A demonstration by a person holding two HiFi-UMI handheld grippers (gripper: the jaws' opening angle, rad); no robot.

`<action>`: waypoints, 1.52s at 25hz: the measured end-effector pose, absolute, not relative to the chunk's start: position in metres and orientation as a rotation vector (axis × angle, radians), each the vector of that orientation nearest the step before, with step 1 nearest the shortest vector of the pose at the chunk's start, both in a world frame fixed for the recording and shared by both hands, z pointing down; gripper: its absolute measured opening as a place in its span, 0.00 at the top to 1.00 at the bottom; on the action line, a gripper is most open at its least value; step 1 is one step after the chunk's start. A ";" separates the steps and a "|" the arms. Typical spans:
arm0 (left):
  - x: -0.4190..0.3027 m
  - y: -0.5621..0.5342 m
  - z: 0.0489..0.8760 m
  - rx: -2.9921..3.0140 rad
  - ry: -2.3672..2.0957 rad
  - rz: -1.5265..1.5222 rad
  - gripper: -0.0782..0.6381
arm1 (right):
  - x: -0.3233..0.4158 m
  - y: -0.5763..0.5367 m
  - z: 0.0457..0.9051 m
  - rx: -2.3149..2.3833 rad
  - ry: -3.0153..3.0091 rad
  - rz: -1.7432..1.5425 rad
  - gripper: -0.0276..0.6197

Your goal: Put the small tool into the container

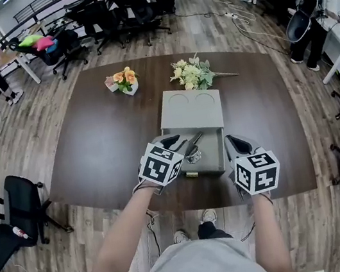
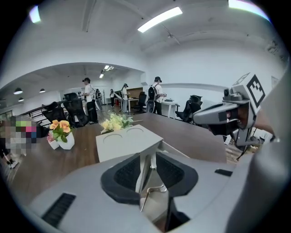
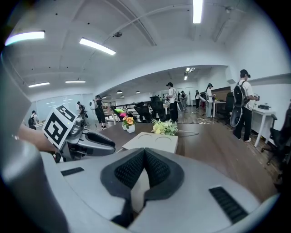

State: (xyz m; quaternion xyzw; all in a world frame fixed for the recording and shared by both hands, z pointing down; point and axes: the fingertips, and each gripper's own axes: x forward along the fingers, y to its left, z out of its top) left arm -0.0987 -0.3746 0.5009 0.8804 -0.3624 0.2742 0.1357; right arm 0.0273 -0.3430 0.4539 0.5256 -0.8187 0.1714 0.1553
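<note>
Grey clothing on the person (image 1: pixel 194 271) fills the bottom of the head view, and both bare forearms reach out over the near edge of the dark table (image 1: pixel 100 144). Look at the left gripper (image 1: pixel 182 147): it pokes into the open front compartment of the grey container (image 1: pixel 190 112), whose lid with two round recesses lies flat behind it. The small tool (image 1: pixel 194 142) sits inside that compartment, right at the gripper's tips. Over on the other side, the right gripper (image 1: pixel 235 143) rests at the container's right front corner. Orange flowers (image 1: pixel 124 80) and a pale bouquet (image 1: pixel 195 74) lie at the far side of the table, well apart from the action. Now the left gripper view: the left gripper (image 2: pixel 149 159) has its black pads spread, and the small tool (image 2: pixel 144 175), a thin metal strip with a wire loop at its foot, stands in the gap with daylight on its right side, so nothing is clamping it. The container (image 2: pixel 122 141) stretches away just beyond, and the right gripper (image 2: pixel 200 119) hovers at the right. Switching to the right gripper view: the right gripper (image 3: pixel 144 152) has its pad tips pressed together with nothing between them, the container (image 3: pixel 152 142) straight ahead and the left gripper (image 3: pixel 111 146) off to the left.
</note>
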 end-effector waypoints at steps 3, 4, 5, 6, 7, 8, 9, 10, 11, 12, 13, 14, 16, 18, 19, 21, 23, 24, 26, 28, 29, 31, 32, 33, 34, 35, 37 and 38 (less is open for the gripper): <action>-0.110 -0.380 0.483 2.532 -1.109 0.699 0.74 | 0.029 -0.347 0.446 1.522 -2.357 0.481 0.95; -0.113 -0.380 0.477 2.527 -1.126 0.666 0.74 | 0.030 -0.348 0.442 1.528 -2.360 0.475 0.95; -0.116 -0.381 0.471 2.523 -1.145 0.632 0.75 | 0.031 -0.349 0.439 1.534 -2.363 0.468 0.95; -0.119 -0.381 0.465 2.519 -1.164 0.602 0.75 | 0.032 -0.350 0.435 1.539 -2.366 0.459 0.95; -0.122 -0.382 0.461 2.516 -1.183 0.580 0.75 | 0.033 -0.351 0.431 1.543 -2.370 0.448 0.95; -0.125 -0.382 0.456 2.512 -1.202 0.564 0.75 | 0.033 -0.352 0.427 1.544 -2.374 0.438 0.95; -0.127 -0.382 0.452 2.509 -1.221 0.552 0.75 | 0.032 -0.353 0.424 1.544 -2.379 0.427 0.95; -0.130 -0.382 0.448 2.506 -1.240 0.538 0.76 | 0.031 -0.354 0.420 1.544 -2.384 0.417 0.95; -0.133 -0.382 0.444 2.501 -1.259 0.520 0.76 | 0.030 -0.355 0.417 1.543 -2.389 0.408 0.95; -0.136 -0.381 0.440 2.495 -1.276 0.500 0.76 | 0.030 -0.355 0.414 1.543 -2.393 0.399 0.95; -0.139 -0.381 0.436 2.488 -1.293 0.480 0.76 | 0.030 -0.356 0.412 1.543 -2.397 0.391 0.95; -0.142 -0.380 0.433 2.482 -1.312 0.462 0.77 | 0.030 -0.356 0.409 1.544 -2.400 0.384 0.95; -0.150 -0.379 0.426 2.468 -1.355 0.426 0.79 | 0.031 -0.356 0.406 1.546 -2.405 0.373 0.95; -0.158 -0.377 0.419 2.457 -1.389 0.399 0.80 | 0.031 -0.356 0.402 1.550 -2.408 0.363 0.95; -0.161 -0.375 0.417 2.455 -1.401 0.396 0.80 | 0.031 -0.355 0.401 1.553 -2.410 0.359 0.95; -0.166 -0.374 0.412 2.457 -1.429 0.403 0.82 | 0.031 -0.355 0.397 1.557 -2.415 0.349 0.95; -0.170 -0.373 0.410 2.455 -1.449 0.404 0.84 | 0.030 -0.355 0.393 1.557 -2.422 0.334 0.95; -0.172 -0.372 0.409 2.452 -1.458 0.401 0.87 | 0.030 -0.354 0.392 1.555 -2.425 0.324 0.95; -0.177 -0.371 0.407 2.439 -1.486 0.388 0.89 | 0.032 -0.353 0.388 1.558 -2.426 0.300 0.95; -0.182 -0.371 0.406 2.423 -1.512 0.372 0.89 | 0.036 -0.353 0.387 1.572 -2.418 0.286 0.95; -0.184 -0.371 0.406 2.417 -1.520 0.370 0.89 | 0.038 -0.352 0.386 1.580 -2.413 0.285 0.95; -0.186 -0.370 0.406 2.410 -1.530 0.375 0.89 | 0.041 -0.352 0.386 1.591 -2.408 0.286 0.95; -0.187 -0.370 0.406 2.408 -1.534 0.379 0.89 | 0.041 -0.352 0.386 1.593 -2.408 0.286 0.95; -0.187 -0.369 0.406 2.406 -1.537 0.380 0.89 | 0.041 -0.352 0.385 1.596 -2.408 0.285 0.95; -0.188 -0.369 0.406 2.404 -1.540 0.378 0.89 | 0.042 -0.352 0.385 1.599 -2.408 0.283 0.95; -0.188 -0.369 0.406 2.401 -1.543 0.374 0.89 | 0.042 -0.351 0.385 1.603 -2.407 0.281 0.95; -0.189 -0.368 0.405 2.398 -1.547 0.370 0.89 | 0.043 -0.351 0.384 1.609 -2.403 0.278 0.95; -0.189 -0.367 0.404 2.397 -1.550 0.369 0.89 | 0.043 -0.350 0.383 1.610 -2.401 0.276 0.95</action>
